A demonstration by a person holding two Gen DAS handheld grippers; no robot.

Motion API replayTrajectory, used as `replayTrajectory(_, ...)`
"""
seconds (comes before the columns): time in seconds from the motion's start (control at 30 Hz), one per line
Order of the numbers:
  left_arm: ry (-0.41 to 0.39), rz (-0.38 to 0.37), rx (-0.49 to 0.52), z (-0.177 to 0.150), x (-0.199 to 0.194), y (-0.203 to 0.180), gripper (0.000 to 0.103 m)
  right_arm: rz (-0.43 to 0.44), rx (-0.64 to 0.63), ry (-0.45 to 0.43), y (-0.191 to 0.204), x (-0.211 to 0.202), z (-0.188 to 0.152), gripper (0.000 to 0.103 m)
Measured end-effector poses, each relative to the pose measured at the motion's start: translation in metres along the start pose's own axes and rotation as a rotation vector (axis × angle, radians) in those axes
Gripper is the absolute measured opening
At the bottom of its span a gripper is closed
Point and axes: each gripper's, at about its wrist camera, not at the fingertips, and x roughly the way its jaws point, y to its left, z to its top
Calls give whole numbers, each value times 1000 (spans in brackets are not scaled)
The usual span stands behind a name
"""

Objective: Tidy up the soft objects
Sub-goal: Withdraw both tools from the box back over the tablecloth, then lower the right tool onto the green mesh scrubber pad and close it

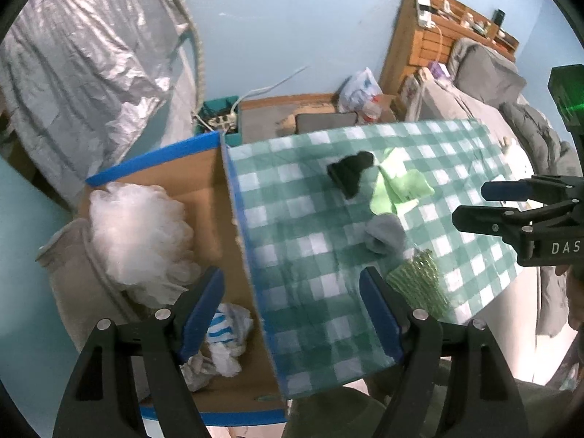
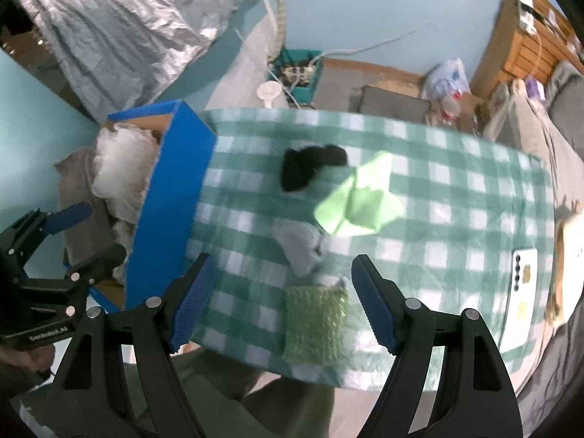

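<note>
Left wrist view: three soft things already lie in the box (image 1: 204, 182); black sock (image 1: 352, 173), green cloth (image 1: 401, 186), grey sock (image 1: 387, 235) and green mesh (image 1: 419, 281) wait on the worktop (image 1: 310, 310). Left hand-held gripper (image 1: 292, 314) and right hand-held gripper (image 2: 283, 303) both gape wide, holding nothing.

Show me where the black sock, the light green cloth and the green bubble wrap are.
black sock (image 2: 308, 168): right wrist view, its middle.
light green cloth (image 2: 359, 202): right wrist view, central fold.
green bubble wrap (image 2: 315, 323): right wrist view, its centre.
</note>
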Motion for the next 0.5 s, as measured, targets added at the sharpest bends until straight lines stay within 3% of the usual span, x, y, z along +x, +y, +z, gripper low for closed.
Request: replayTrajectory(0.5, 73, -35, 100, -16, 34, -40, 78, -26, 83, 59, -31, 28, -52, 78)
